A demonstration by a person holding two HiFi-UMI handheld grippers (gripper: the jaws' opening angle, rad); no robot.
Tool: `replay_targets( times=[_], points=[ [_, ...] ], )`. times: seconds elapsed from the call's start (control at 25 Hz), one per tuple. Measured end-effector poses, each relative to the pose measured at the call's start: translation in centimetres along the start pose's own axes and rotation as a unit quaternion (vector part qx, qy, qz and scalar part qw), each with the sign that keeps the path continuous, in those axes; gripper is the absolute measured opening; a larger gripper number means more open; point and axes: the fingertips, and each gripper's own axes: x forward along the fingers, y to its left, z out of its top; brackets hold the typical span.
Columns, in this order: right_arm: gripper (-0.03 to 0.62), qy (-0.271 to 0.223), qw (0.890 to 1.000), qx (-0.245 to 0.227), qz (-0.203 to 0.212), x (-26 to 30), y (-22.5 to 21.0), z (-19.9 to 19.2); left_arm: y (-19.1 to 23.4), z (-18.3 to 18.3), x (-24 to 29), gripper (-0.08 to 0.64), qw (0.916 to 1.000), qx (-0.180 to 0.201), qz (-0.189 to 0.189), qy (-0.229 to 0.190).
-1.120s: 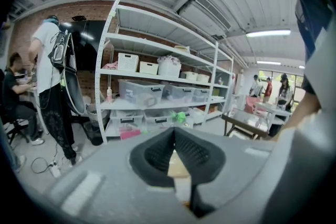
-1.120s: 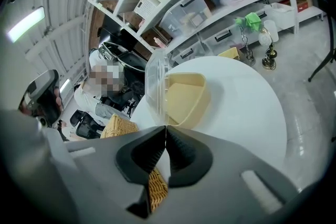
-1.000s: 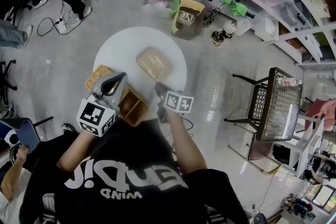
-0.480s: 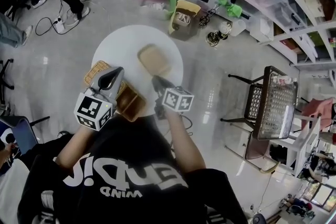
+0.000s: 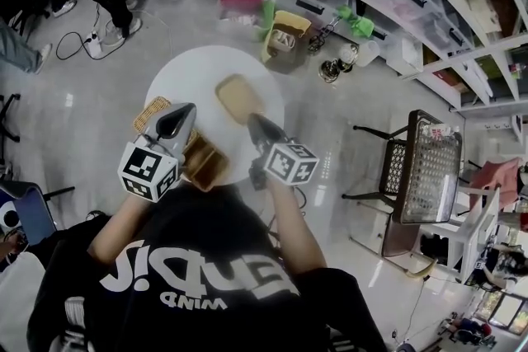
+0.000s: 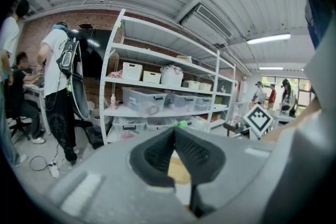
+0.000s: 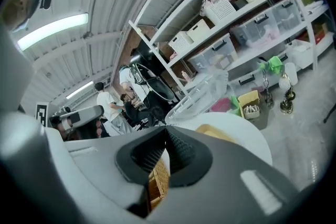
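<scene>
My left gripper (image 5: 182, 109) stays closed on nothing, above the wicker basket (image 5: 150, 113). The beige container (image 5: 238, 97) sits uncovered on the white table (image 5: 188, 77). My right gripper (image 7: 166, 127), pinching the clear lid (image 7: 202, 94), has swung it higher, well off the container.

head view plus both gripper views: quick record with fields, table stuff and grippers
table: round, white
on it: yellow box in the middle; wicker basket at the left edge; brown box at the near edge
left gripper: jaws together, nothing between them, above the basket
right gripper: jaws shut on the edge of a clear lid, which is tilted above the yellow box
behind: white shelves with bins
</scene>
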Motion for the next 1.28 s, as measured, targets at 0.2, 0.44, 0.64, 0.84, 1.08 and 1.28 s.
replay_targets(
  times=[0.2, 0.44, 0.64, 0.84, 1.08, 1.28],
  points=[
    [0.002, -0.032, 0.999, -0.037, -0.012, -3.4, 2.0, 3.0, -1.0, 1.3, -0.5, 0.002, 0.9998, -0.005, -0.008, -0.018],
    [0.002, -0.073, 0.994, -0.074, -0.024, -6.6, 5.5, 5.6, -0.4, 3.3, -2.1, 0.002, 0.9994, -0.002, -0.005, -0.035],
    [0.002, -0.094, 0.987, -0.122, -0.051, -9.4, 6.8, 6.2, -0.5, 3.5, -2.9, 0.002, 0.9990, -0.007, 0.001, -0.044],
    [0.002, -0.121, 0.973, -0.176, -0.090, -12.0, 7.8, 6.6, -0.8, 3.6, -3.7, 0.002, 0.9988, -0.006, 0.003, -0.049],
    [0.002, -0.142, 0.961, -0.206, -0.120, -13.4, 7.8, 5.9, -1.2, 3.0, -4.2, 0.002, 0.9987, 0.003, 0.002, -0.051],
    [0.002, -0.149, 0.955, -0.218, -0.134, -13.9, 7.6, 5.2, -1.7, 2.1, -4.3, 0.002, 0.9983, 0.011, 0.004, -0.057]
  ],
)
